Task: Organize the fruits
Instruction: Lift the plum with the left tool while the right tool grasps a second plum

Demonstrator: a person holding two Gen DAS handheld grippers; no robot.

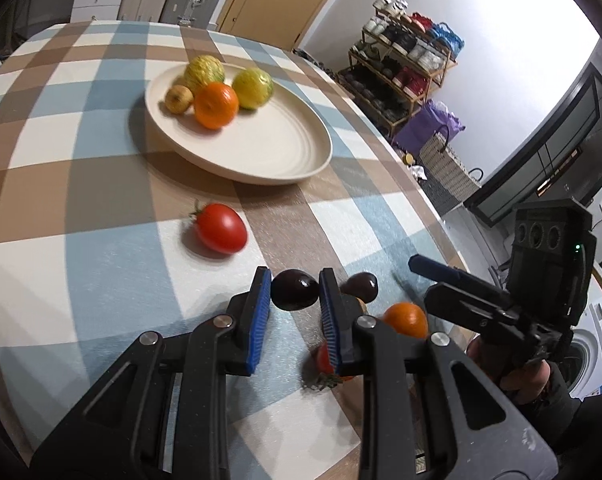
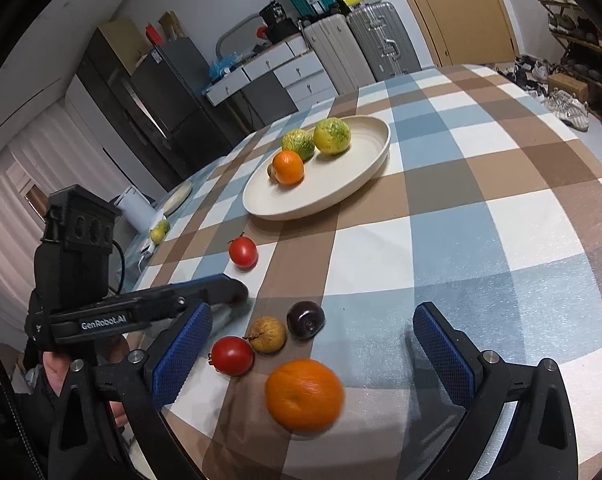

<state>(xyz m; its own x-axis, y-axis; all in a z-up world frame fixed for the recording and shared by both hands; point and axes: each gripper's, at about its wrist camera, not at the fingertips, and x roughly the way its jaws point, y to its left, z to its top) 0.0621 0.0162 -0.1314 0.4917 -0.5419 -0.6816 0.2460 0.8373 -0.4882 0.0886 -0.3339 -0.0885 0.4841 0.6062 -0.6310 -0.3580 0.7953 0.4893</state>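
Note:
My left gripper (image 1: 295, 289) is shut on a dark plum (image 1: 294, 290), pinched between its blue pads low over the checked tablecloth. A second dark plum (image 1: 361, 286) (image 2: 305, 319), a brownish-yellow fruit (image 2: 267, 334), a tomato (image 2: 232, 355) and an orange (image 1: 407, 318) (image 2: 305, 394) lie clustered to its right. My right gripper (image 2: 313, 314) stands open around that cluster, with the orange between its fingers and untouched. Another tomato (image 1: 221, 228) (image 2: 243, 252) lies alone nearer the cream plate (image 1: 269, 148) (image 2: 341, 184), which holds an orange, two green-yellow citrus and a small brownish fruit.
The table edge curves close on the right in the left wrist view, with a shoe rack (image 1: 405, 60) and a woven basket (image 1: 445, 160) beyond. In the right wrist view, a yellow-green fruit (image 2: 159, 232) lies by the far left table edge. Suitcases (image 2: 357, 44) stand behind.

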